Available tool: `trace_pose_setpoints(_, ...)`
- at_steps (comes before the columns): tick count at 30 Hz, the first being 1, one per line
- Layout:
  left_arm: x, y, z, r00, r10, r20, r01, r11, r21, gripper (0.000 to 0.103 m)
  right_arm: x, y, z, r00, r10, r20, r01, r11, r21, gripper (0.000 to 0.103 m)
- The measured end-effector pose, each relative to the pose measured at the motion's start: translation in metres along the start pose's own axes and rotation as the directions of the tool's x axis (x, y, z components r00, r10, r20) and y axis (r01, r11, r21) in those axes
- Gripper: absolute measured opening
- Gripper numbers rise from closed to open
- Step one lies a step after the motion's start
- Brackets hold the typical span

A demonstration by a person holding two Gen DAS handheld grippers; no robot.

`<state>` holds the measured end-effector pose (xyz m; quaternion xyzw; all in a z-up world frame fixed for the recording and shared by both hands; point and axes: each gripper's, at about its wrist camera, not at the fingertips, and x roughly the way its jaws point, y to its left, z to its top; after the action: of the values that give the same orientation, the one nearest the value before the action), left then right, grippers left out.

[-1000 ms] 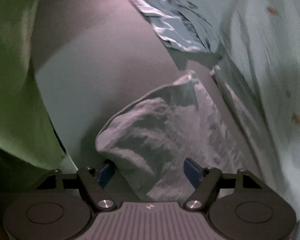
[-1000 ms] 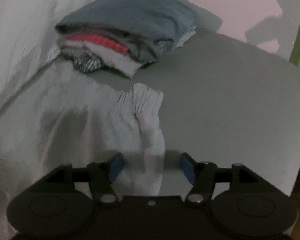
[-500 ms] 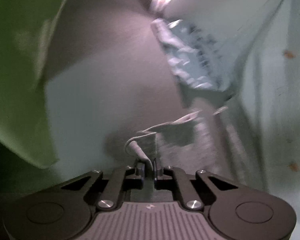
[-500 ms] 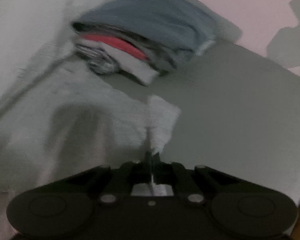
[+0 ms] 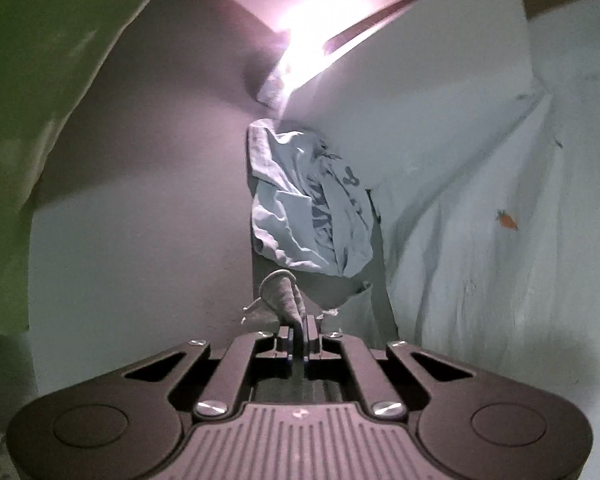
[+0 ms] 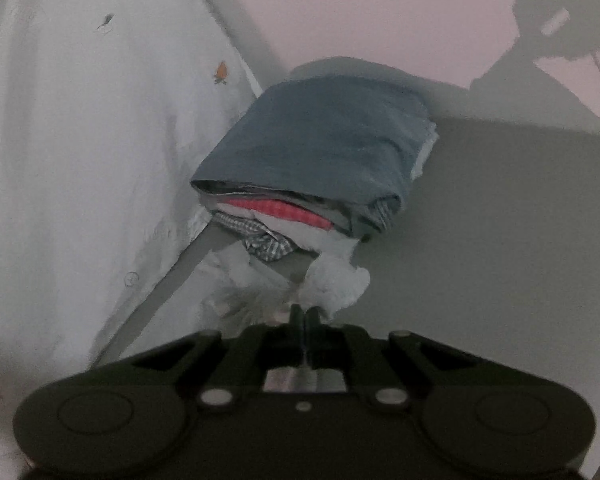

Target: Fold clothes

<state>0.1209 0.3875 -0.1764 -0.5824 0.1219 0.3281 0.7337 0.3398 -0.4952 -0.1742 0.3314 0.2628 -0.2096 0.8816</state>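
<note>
A pale grey-white garment (image 5: pixel 284 296) is pinched by both grippers and hangs lifted off the surface. In the left wrist view my left gripper (image 5: pixel 298 330) is shut on one rolled corner of it. The right wrist view shows my right gripper (image 6: pixel 302 314) shut on another bunched corner of the same garment (image 6: pixel 336 280). Most of the cloth hangs below the jaws, out of sight. A crumpled light blue garment (image 5: pixel 308 208) lies ahead of the left gripper.
A stack of folded clothes (image 6: pixel 320 160) with a dark blue piece on top sits ahead of the right gripper. White bedding with small carrot prints (image 6: pixel 80 140) rises along one side. A green cloth (image 5: pixel 40 80) fills the left edge. A bright lamp (image 5: pixel 312 20) glares above.
Both grippers went from open around the pale garment to shut on its corners, then rose and tilted, lifting the cloth off the surface.
</note>
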Motion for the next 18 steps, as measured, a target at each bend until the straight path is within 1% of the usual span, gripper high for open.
trace_pose_setpoints(3,0.003,-0.012,0.004,1.000,0.023,0.017,-0.023,1.000,0.018,0.002,-0.003,0.000,0.007,1.000,0.022,0.011,-0.023,0.998,0.060,0.001)
trace_pose_setpoints(5,0.001,-0.024,0.008,0.999,0.025,0.045,-0.026,0.999,0.033,0.002,-0.004,0.010,0.016,0.999,0.040,0.027,-0.041,0.997,0.058,0.001)
trace_pose_setpoints(8,0.010,-0.049,0.016,0.996,-0.010,0.087,0.005,0.999,0.048,0.002,0.001,0.034,0.031,0.996,0.080,0.039,-0.082,0.996,0.047,0.001)
trace_pose_setpoints(11,0.037,-0.079,0.023,0.993,-0.060,0.099,0.053,0.996,0.068,0.001,0.017,0.062,0.049,0.993,0.109,0.035,-0.109,0.994,0.011,0.001)
trace_pose_setpoints(13,0.065,-0.097,0.024,0.995,-0.063,0.078,0.057,0.995,0.084,0.001,0.036,0.084,0.058,0.993,0.112,0.023,-0.111,0.993,-0.027,0.001)
trace_pose_setpoints(15,0.088,-0.115,0.022,0.998,-0.049,0.046,0.042,0.989,0.145,0.001,0.055,0.109,0.063,0.994,0.108,0.002,-0.108,0.991,-0.074,0.001)
trace_pose_setpoints(18,0.099,-0.126,0.016,0.999,-0.043,0.013,0.038,0.971,0.236,0.002,0.076,0.142,0.063,0.995,0.091,-0.027,-0.095,0.982,-0.163,0.001)
